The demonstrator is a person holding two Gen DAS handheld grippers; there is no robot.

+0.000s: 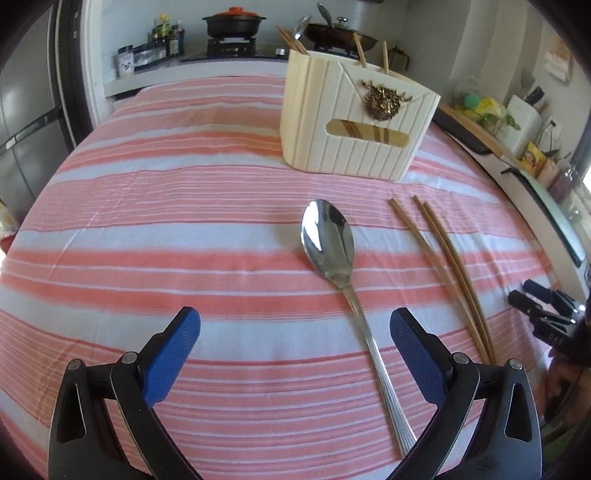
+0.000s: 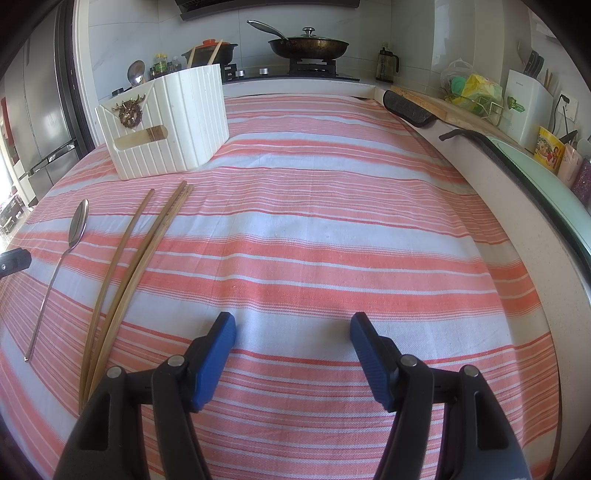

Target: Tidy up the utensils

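Observation:
A steel spoon [image 1: 328, 236] lies on the striped cloth, bowl toward the holder, its handle running down past my left gripper's right finger. My left gripper [image 1: 295, 325] hovers open above the cloth with nothing between its blue pads. Three wooden chopsticks [image 1: 447, 266] lie to the right of the spoon. A cream ribbed utensil holder [image 1: 351, 125] stands beyond them, with chopsticks and a spoon sticking up from it. In the right wrist view the spoon [image 2: 77, 225], chopsticks [image 2: 136, 254] and holder [image 2: 166, 125] sit at the left. My right gripper [image 2: 293, 328] is open over bare cloth.
The table [image 2: 332, 229] carries a pink and white striped cloth. Behind it a stove holds a black pot [image 1: 232, 22] and a lidded pan [image 2: 308, 44]. A counter with a cutting board [image 2: 443, 107], bags and jars runs along the right. A fridge [image 2: 33, 129] stands at the left.

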